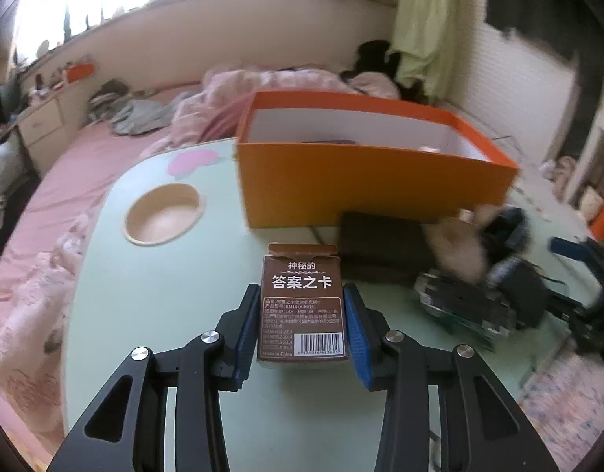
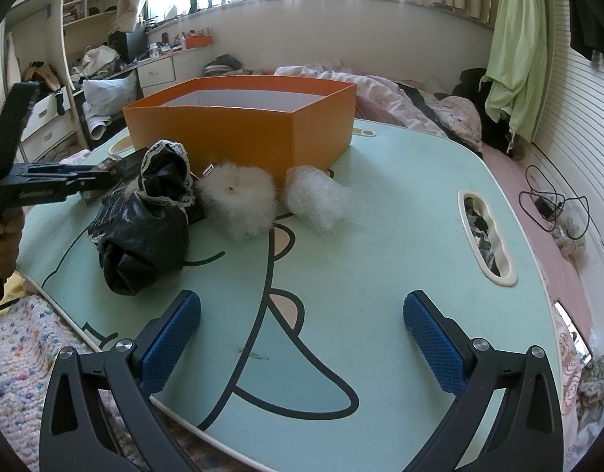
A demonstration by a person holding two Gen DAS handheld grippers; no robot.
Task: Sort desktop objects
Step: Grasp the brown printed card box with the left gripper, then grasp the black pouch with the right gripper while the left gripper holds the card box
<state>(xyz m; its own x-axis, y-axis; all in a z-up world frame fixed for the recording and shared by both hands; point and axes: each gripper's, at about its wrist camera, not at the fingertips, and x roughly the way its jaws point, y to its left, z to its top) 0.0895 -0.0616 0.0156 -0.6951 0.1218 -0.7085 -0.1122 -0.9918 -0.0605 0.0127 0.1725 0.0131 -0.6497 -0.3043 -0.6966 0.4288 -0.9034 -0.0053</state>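
Note:
My left gripper [image 1: 302,324] is shut on a brown card box [image 1: 302,306] with white Chinese print, held just above the pale green table [image 1: 152,306]. The open orange box [image 1: 365,188] stands right behind it. In the right wrist view my right gripper [image 2: 302,338] is open and empty over the table's front. Ahead lie a black bag with lace trim [image 2: 144,232], a white fluffy ball [image 2: 239,200] and a wad of clear wrap [image 2: 317,196], all in front of the orange box [image 2: 243,133]. The left gripper [image 2: 62,185] shows at the left edge.
A round cup recess [image 1: 164,214] sits left of the orange box. A black flat case [image 1: 380,247] lies beside the card box. The table has an oval handle slot [image 2: 487,236] at the right. The table rests on a pink bed [image 1: 58,181] with cables [image 2: 549,204].

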